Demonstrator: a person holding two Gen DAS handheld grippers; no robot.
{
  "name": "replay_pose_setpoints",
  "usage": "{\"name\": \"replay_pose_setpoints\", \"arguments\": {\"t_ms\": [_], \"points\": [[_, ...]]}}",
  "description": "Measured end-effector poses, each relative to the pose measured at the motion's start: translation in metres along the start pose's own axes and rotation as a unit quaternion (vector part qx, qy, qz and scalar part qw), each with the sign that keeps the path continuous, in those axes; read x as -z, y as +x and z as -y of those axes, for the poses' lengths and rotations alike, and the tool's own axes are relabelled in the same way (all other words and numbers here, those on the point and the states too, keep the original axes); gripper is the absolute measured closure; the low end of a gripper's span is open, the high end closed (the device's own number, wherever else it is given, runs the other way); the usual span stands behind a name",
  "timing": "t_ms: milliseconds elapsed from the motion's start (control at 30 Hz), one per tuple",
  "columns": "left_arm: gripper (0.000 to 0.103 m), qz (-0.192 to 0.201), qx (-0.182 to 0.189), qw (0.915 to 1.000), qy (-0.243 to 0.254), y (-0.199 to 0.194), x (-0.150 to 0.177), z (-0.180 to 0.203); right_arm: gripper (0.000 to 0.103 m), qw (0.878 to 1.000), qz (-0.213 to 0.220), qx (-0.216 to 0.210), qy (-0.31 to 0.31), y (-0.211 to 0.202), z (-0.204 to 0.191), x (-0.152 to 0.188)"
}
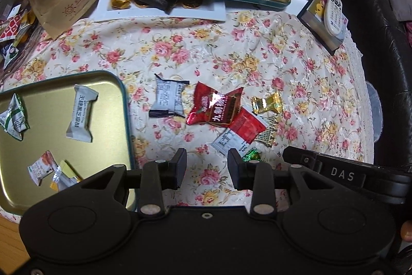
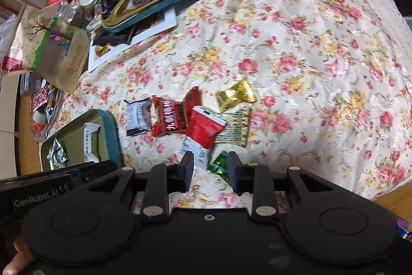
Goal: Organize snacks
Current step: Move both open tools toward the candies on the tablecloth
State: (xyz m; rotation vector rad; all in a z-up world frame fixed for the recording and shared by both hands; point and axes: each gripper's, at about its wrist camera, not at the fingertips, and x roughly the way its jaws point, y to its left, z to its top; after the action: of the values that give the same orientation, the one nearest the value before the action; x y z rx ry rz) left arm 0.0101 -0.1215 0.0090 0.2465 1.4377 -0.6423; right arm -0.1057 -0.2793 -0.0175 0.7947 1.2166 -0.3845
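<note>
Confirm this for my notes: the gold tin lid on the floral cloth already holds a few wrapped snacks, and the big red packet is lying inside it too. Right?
Not quite. The big red packet lies on the floral cloth, outside the gold tin lid and beside it, as the left wrist view shows. The lid does hold a few wrapped snacks.

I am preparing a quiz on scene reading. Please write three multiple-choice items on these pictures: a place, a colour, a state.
1. Where does the black-edged white packet lie? A) in a drawer B) on the floral cloth, beside the big red packet C) on the floor
2. What colour is the twisted candy right of that red packet? A) blue B) gold C) purple
3. How do the left gripper's jaws stand? A) shut on a candy B) shut, empty C) open, nothing between them
Answers: 1 B, cloth lies under it, the red packet at its side; 2 B, its foil shines gold; 3 C, only cloth shows in the gap.
</note>
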Motion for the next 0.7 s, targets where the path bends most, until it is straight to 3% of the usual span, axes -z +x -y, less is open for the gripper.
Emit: {"name": "replay_pose_setpoints", "arguments": {"t_ms": [367, 700], "points": [[0.058, -0.034, -0.011, 0.9990, 0.026, 0.034, 0.016, 0.030, 0.071, 0.999, -0.004, -0.008, 0.053, -0.005, 0.041, -0.001], [0.058, -0.019, -0.003, 0.9998, -0.008, 0.021, 0.005, 0.007, 0.071, 0.997, -0.001, 0.006, 0.083, 0.001, 0.058, -0.007]]}}
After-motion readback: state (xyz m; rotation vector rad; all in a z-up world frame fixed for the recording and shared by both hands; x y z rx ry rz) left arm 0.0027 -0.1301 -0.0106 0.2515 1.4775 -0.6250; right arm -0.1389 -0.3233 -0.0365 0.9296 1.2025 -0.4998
